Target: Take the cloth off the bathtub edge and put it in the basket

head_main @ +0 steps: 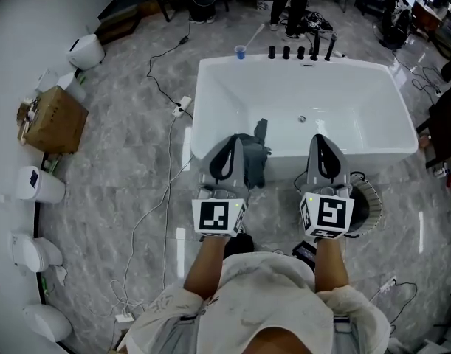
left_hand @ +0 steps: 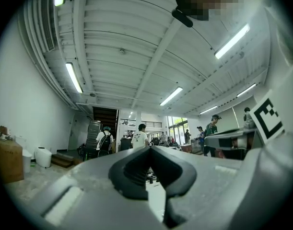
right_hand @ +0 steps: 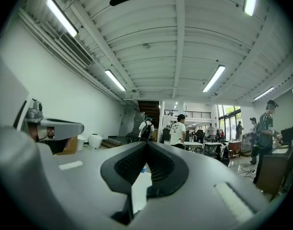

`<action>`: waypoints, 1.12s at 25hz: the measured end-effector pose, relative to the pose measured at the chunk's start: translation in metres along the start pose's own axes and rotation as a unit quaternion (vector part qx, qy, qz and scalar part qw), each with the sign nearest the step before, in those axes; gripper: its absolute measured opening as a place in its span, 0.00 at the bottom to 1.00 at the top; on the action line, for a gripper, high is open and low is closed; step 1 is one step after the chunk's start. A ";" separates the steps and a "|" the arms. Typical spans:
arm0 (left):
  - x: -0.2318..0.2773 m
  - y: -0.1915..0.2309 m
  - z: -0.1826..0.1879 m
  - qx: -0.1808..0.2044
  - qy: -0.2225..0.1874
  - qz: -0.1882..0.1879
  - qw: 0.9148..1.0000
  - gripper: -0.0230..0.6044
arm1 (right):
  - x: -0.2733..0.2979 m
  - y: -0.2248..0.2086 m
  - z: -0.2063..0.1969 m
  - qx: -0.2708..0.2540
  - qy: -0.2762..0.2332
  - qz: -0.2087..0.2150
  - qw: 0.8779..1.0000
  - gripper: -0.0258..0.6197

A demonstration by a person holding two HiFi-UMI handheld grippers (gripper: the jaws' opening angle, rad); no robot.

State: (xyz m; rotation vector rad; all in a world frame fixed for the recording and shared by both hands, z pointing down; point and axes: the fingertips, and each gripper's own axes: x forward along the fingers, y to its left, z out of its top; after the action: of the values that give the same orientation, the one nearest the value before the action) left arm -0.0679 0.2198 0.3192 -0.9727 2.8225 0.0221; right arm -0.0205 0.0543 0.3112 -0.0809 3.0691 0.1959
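Both sets of jaws pressed together and empty, the left gripper (head_main: 236, 140) hovers beside the cloth (head_main: 257, 157) draped over the bathtub edge (head_main: 380, 153), apparently lining up a grasp, while the right gripper (head_main: 319, 139) hangs above the basket (head_main: 370, 205).

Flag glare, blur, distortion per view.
Head view: sharp, even light, fisheye bows the tub, sheen on floor. Left gripper view: heavy fisheye, dark corners, left tongs soft up close, ceiling lights blown out. Right gripper view: same, right tongs soft.

- Left gripper (head_main: 235, 143): jaws closed tip to tip, nothing between them, pointing forward.
- Right gripper (head_main: 320, 143): jaws likewise closed, empty, parallel alongside.
- Forearms (head_main: 206, 265) stretched forward.
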 end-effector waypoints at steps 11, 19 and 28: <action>0.045 0.059 0.000 -0.011 -0.013 -0.034 0.999 0.04 | 0.062 0.031 0.013 -0.020 0.004 -0.028 0.999 0.04; 0.045 0.114 0.009 -0.003 -0.023 -0.026 0.999 0.04 | 0.094 0.068 0.018 -0.021 0.000 -0.033 0.999 0.04; 0.042 0.143 -0.005 -0.001 -0.018 -0.010 1.000 0.04 | 0.119 0.096 0.009 -0.027 0.006 -0.008 1.000 0.04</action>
State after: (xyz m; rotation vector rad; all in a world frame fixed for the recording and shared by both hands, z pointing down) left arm -0.1888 0.3066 0.3125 -0.9898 2.7795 0.0389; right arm -0.1436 0.1451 0.3066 -0.1114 3.0749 0.2791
